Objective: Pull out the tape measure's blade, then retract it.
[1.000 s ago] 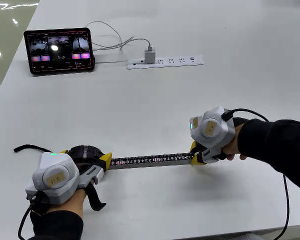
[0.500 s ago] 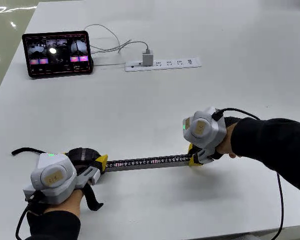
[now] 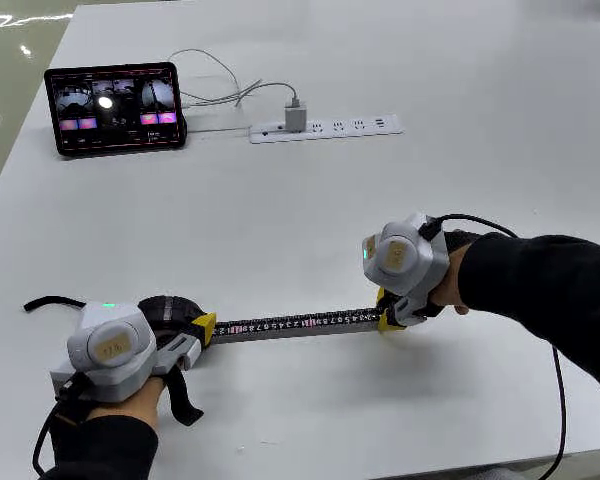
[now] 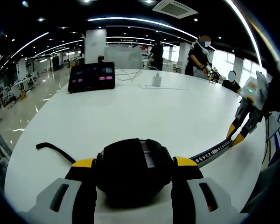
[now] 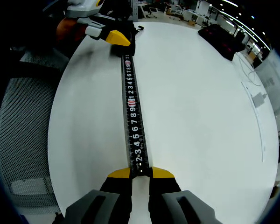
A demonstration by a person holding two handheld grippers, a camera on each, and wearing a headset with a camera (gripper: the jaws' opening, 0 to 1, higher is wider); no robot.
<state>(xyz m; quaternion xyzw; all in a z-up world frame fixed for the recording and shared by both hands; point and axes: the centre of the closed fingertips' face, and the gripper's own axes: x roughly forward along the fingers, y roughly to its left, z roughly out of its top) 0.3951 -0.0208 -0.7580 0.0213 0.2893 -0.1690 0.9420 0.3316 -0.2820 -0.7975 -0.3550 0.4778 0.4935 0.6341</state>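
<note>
The left claw is clamped on the black tape measure, pinning its case to the white table so it cannot slide. The right claw is closed on the tip of the blade, which lies flat and straight between the 2 claws, partly drawn out. Gripping both ends should let the blade run back under control. The table is smooth and glossy. A tablet and a power strip sit at its far side, in a bright open office.

Near the tabletop's front edge, the tape measure sits at left between the left claw's jaws. Its blade runs right to the right claw. Far behind lie a tablet and, to its right, a power strip.
</note>
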